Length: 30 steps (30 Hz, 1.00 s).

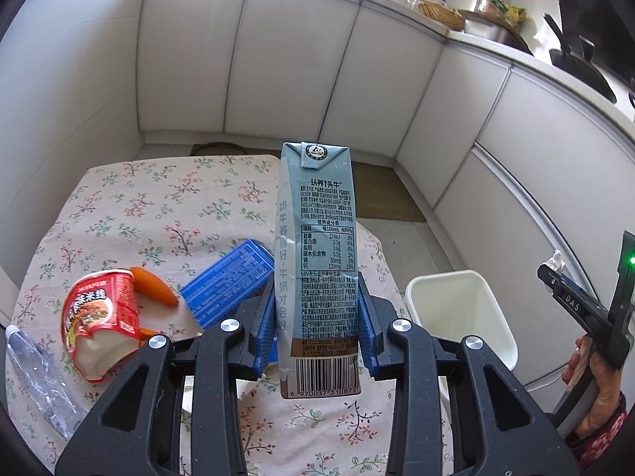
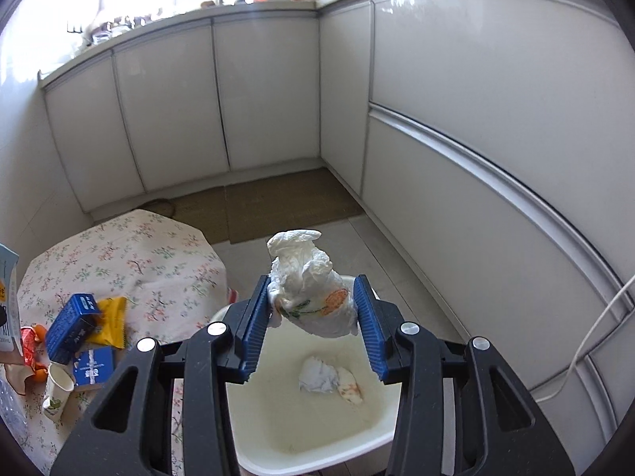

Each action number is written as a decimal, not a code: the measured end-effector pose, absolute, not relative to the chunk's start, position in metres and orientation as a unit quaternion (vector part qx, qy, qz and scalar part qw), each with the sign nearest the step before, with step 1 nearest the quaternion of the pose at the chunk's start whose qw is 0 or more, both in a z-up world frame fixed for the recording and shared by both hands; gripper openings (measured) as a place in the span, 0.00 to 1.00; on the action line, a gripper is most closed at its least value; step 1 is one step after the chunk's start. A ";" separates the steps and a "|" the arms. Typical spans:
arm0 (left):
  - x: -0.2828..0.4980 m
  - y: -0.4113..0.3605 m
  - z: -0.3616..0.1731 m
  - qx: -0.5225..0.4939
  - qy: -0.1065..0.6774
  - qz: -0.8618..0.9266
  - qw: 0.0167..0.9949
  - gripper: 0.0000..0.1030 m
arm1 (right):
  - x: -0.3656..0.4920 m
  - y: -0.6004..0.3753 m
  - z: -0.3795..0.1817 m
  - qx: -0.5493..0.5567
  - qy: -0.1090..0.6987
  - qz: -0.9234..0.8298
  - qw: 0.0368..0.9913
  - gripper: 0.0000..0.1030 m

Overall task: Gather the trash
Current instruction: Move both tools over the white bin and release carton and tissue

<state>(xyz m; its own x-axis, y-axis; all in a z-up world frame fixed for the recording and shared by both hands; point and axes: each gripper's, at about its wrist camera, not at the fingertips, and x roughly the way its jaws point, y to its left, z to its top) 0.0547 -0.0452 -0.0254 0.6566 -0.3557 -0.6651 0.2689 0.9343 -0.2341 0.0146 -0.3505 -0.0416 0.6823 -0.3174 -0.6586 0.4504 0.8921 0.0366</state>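
While my right gripper (image 2: 313, 317) holds a tissue (image 2: 307, 297) between parted jaws over the bin (image 2: 317, 452), I should spread wider; my left gripper (image 1: 317, 333) clamps a carton (image 1: 317, 261).

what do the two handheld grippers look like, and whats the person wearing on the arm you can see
Both the left gripper and the right gripper share one build: black plastic linkage arms with triangular cut-outs, round silver pivot pins, and ribbed blue pads on the fingers. Seen from the left wrist view, the right gripper's body bears white "DAS" lettering and a lit green lamp. The hand holding it wears a dark red patterned sleeve.
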 end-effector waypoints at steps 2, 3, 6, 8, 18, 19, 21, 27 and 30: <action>0.054 -0.050 -0.028 -0.052 0.379 -0.175 0.907 0.33 | 0.013 -0.357 -0.046 0.107 0.349 -0.215 0.906 0.48; 0.054 -0.052 -0.029 -0.051 0.379 -0.176 0.907 0.33 | 0.013 -0.359 -0.048 0.110 0.352 -0.218 0.903 0.51; 0.054 -0.058 -0.031 -0.047 0.382 -0.181 0.905 0.33 | 0.009 -0.365 -0.047 0.112 0.349 -0.230 0.901 0.65; 0.054 -0.064 -0.034 -0.046 0.386 -0.186 0.902 0.33 | 0.006 -0.367 -0.045 0.110 0.345 -0.241 0.901 0.76; 0.048 -0.126 -0.030 -0.045 0.391 -0.239 0.888 0.33 | -0.011 -0.390 -0.032 0.123 0.311 -0.297 0.895 0.85; 0.048 -0.137 -0.030 -0.049 0.392 -0.249 0.884 0.33 | -0.013 -0.394 -0.030 0.127 0.307 -0.303 0.893 0.86; 0.048 -0.156 -0.028 -0.053 0.393 -0.265 0.879 0.33 | -0.018 -0.404 -0.028 0.135 0.301 -0.320 0.888 0.88; 0.053 -0.215 -0.028 -0.049 0.404 -0.309 0.860 0.33 | -0.032 -0.432 -0.025 0.157 0.294 -0.357 0.873 0.90; 0.057 -0.243 -0.034 -0.043 0.414 -0.323 0.850 0.33 | -0.037 -0.443 -0.027 0.163 0.293 -0.371 0.866 0.90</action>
